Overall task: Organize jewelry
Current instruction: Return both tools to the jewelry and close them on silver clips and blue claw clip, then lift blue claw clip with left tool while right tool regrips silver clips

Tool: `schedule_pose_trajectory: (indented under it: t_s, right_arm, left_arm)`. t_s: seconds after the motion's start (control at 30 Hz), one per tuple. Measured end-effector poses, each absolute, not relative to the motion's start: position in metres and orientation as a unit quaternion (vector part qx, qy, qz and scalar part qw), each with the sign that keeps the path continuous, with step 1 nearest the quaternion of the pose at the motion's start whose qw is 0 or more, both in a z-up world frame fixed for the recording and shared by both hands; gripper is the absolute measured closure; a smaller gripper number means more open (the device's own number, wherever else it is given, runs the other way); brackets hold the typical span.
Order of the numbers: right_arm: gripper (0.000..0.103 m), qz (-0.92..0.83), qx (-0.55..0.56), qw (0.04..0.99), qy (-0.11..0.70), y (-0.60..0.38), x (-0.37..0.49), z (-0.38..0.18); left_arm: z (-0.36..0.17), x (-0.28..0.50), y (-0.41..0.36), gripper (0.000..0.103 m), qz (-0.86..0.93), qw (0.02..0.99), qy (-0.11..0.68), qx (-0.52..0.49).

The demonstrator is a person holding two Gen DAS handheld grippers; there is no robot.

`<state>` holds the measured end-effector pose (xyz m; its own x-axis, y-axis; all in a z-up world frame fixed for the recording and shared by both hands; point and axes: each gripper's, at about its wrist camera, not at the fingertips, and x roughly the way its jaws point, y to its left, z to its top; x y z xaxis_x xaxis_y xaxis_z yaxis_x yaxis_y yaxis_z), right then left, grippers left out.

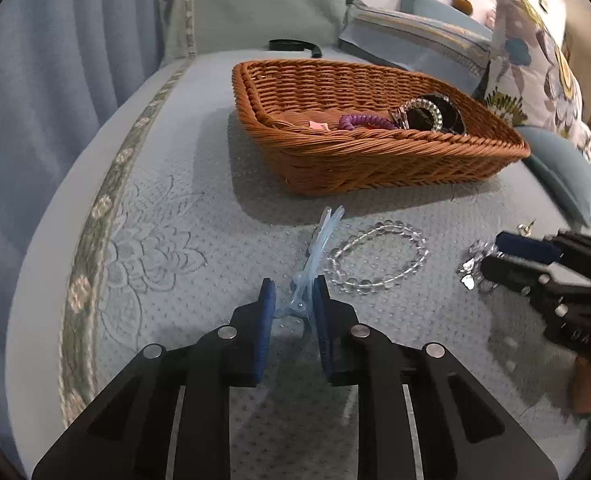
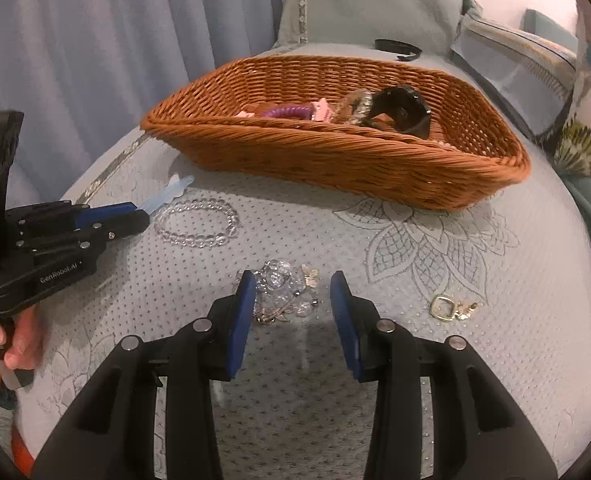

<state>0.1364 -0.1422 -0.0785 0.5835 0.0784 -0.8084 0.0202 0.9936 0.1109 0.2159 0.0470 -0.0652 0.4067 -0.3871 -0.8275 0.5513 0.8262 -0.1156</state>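
A brown wicker basket (image 1: 375, 160) (image 2: 335, 160) stands on the bed and holds a purple coil band (image 1: 361, 121), a black watch (image 2: 405, 112) and a beaded bracelet (image 1: 427, 110). My left gripper (image 1: 293, 292) is closed around a clear blue hair clip (image 1: 315, 252), whose tip shows in the right wrist view (image 2: 171, 192). A clear bead bracelet (image 1: 375, 256) (image 2: 197, 222) lies beside it. My right gripper (image 2: 291, 284) is open over a crystal jewelry cluster (image 2: 283, 288) (image 1: 473, 264).
Gold earrings (image 2: 451, 306) lie right of the right gripper. A black band (image 1: 295, 45) lies behind the basket. Pillows (image 1: 535, 56) stand at the right, a blue curtain (image 1: 55, 60) at the left. The bedspread (image 1: 175, 240) is quilted blue.
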Motion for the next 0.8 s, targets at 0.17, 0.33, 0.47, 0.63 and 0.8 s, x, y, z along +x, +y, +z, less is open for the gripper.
schedule_pose_trajectory:
  t_s: [0.17, 0.33, 0.47, 0.63, 0.8]
  right_arm:
    - [0.082, 0.034, 0.045, 0.888, 0.456, -0.136, 0.135, -0.079]
    - [0.096, 0.037, 0.020, 0.898, 0.439, -0.126, 0.126, -0.073]
    - [0.097, 0.024, 0.015, 0.905, 0.424, -0.126, 0.122, -0.069]
    - [0.097, 0.033, 0.042, 0.915, 0.399, -0.136, 0.111, -0.058]
    - [0.097, 0.012, 0.062, 0.920, 0.387, -0.148, 0.105, -0.048]
  left_arm:
    - [-0.063, 0.206, 0.047, 0.085, -0.254, 0.838, 0.478, 0.067]
    - [-0.057, 0.188, 0.055, 0.085, -0.204, 0.849, 0.485, 0.049]
    - [-0.056, 0.176, 0.061, 0.085, -0.200, 0.851, 0.485, 0.034]
    - [-0.049, 0.175, 0.070, 0.085, -0.219, 0.857, 0.466, 0.003]
    - [-0.033, 0.172, 0.073, 0.085, -0.231, 0.865, 0.445, -0.015]
